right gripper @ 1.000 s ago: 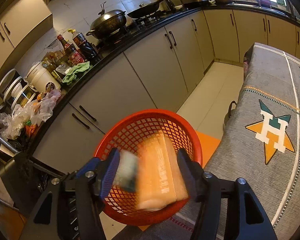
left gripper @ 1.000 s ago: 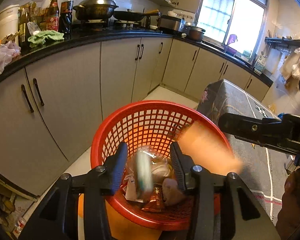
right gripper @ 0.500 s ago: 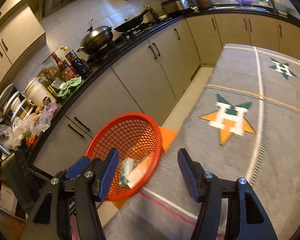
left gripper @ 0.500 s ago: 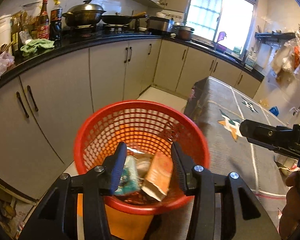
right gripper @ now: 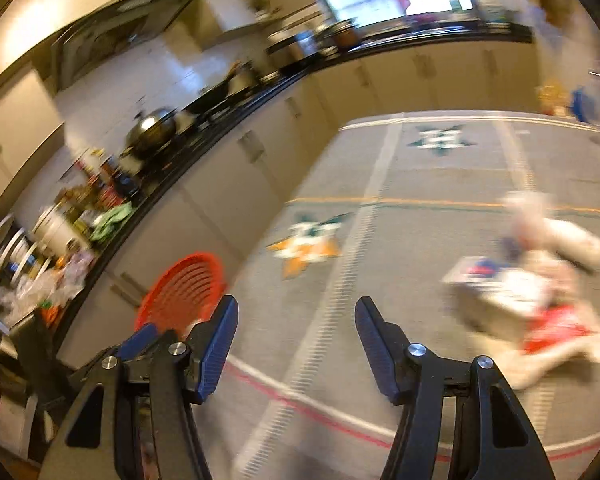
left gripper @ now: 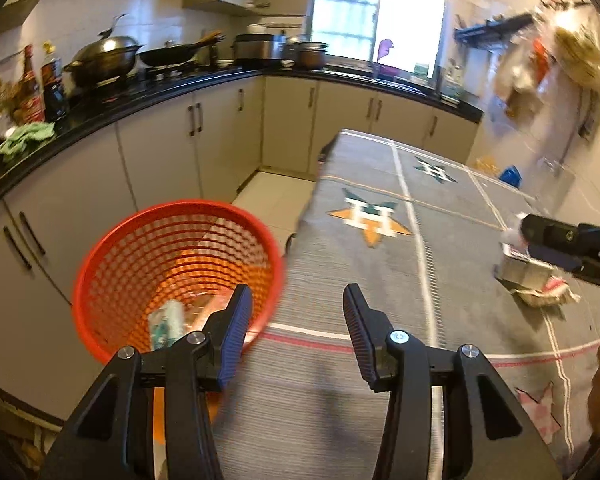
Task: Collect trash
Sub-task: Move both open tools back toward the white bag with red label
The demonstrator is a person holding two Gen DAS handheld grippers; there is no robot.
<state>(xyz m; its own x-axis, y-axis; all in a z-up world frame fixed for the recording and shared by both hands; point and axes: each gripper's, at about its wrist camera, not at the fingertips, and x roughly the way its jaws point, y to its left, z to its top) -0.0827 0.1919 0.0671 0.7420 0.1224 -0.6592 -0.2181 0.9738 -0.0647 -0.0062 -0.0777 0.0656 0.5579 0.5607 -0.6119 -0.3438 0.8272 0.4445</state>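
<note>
Item 1, basket (left gripper: 172,264): red mesh, round, on the floor against the bench (left gripper: 380,280) edge, at 9 o'clock of the left tool (left gripper: 296,320); low and open-topped, likely so trash drops straight in off the bench; wrappers (left gripper: 172,320) already lie in its bottom, one teal-and-white, others orange-brown. Item 2, trash pile (right gripper: 528,288): on the bench cloth at 3 o'clock of the right tool (right gripper: 294,330), well apart from the basket; crumpled white paper or plastic on top, a flat white carton with blue and red print, a red-and-white wrapper beneath; blurred, finer detail unreadable; from the left view it sits partly behind the right tool's dark finger. Item 3, left tool: jaws parted, nothing between them, over the bench edge by the basket rim. Item 4, right tool: jaws parted wider, empty, over bare cloth, presumably held wide to take the bulky pile. Judgement: part collected, pile outstanding
</note>
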